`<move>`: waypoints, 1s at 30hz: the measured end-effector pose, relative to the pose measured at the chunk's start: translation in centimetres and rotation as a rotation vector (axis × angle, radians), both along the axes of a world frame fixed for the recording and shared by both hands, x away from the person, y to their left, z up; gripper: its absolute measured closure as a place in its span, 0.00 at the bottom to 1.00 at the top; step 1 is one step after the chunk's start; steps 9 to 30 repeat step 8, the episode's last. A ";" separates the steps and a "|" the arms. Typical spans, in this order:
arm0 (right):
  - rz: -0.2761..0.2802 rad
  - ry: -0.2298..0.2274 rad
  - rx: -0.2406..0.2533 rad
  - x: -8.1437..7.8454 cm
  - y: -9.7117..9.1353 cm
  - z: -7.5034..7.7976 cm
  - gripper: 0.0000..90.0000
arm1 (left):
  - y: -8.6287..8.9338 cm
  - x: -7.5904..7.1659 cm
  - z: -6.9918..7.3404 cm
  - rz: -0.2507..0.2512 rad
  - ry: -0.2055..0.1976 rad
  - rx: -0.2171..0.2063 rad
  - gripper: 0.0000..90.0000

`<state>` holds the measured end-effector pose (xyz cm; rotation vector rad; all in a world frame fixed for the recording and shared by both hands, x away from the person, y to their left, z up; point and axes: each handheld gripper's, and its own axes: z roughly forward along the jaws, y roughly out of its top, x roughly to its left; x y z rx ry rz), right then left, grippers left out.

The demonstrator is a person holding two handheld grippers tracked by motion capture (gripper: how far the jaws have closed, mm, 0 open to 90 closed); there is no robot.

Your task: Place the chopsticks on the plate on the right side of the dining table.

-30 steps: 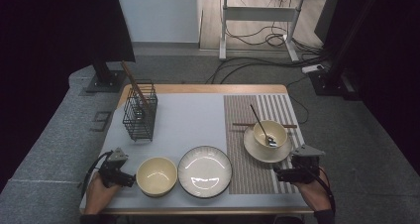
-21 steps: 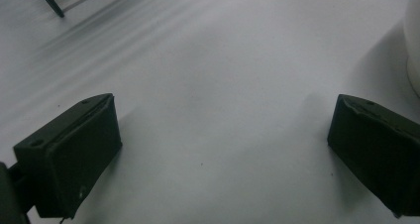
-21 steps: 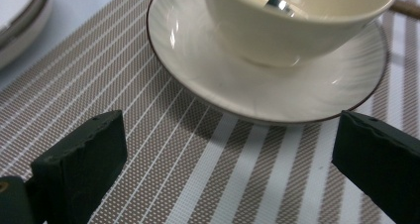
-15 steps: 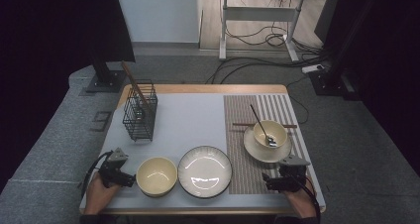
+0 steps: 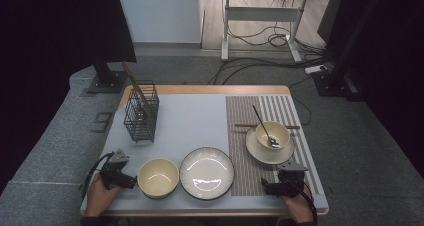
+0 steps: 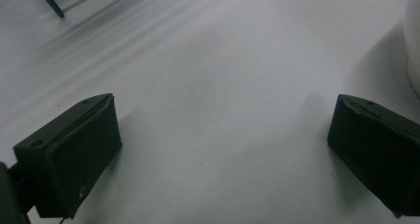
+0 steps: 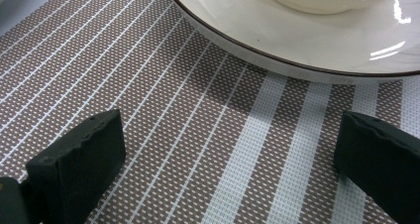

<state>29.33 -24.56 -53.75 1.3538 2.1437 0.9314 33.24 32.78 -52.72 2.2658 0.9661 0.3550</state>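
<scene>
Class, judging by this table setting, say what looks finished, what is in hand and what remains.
Looks done: a small bowl with a spoon sits on a saucer on the striped placemat. In hand: nothing; the left gripper and right gripper rest open near the table's front edge. Probably left: the cream bowl, the plate and the chopsticks in the wire basket.

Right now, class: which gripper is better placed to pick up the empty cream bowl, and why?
Left. The left gripper rests open right beside the cream bowl, while the right gripper sits on the striped mat beyond the plate.
</scene>
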 end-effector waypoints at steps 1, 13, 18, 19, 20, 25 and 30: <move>-0.002 -0.003 0.004 0.0 0.0 -0.1 0.00 | 0.0 0.0 0.0 0.000 0.000 0.000 0.00; -0.003 -0.016 0.013 -0.2 -0.1 -0.2 0.00 | 0.0 0.0 0.0 -0.001 0.000 0.000 0.00; -0.003 -0.016 0.013 -0.2 -0.1 -0.2 0.00 | 0.0 0.0 0.0 -0.001 0.000 0.000 0.00; -0.003 -0.016 0.013 -0.2 -0.1 -0.2 0.00 | 0.0 0.0 0.0 -0.001 0.000 0.000 0.00; -0.003 -0.016 0.013 -0.2 -0.1 -0.2 0.00 | 0.0 0.0 0.0 -0.001 0.000 0.000 0.00; -0.003 -0.016 0.013 -0.2 -0.1 -0.2 0.00 | 0.0 0.0 0.0 -0.001 0.000 0.000 0.00; -0.003 -0.016 0.013 -0.2 -0.1 -0.2 0.00 | 0.0 0.0 0.0 -0.001 0.000 0.000 0.00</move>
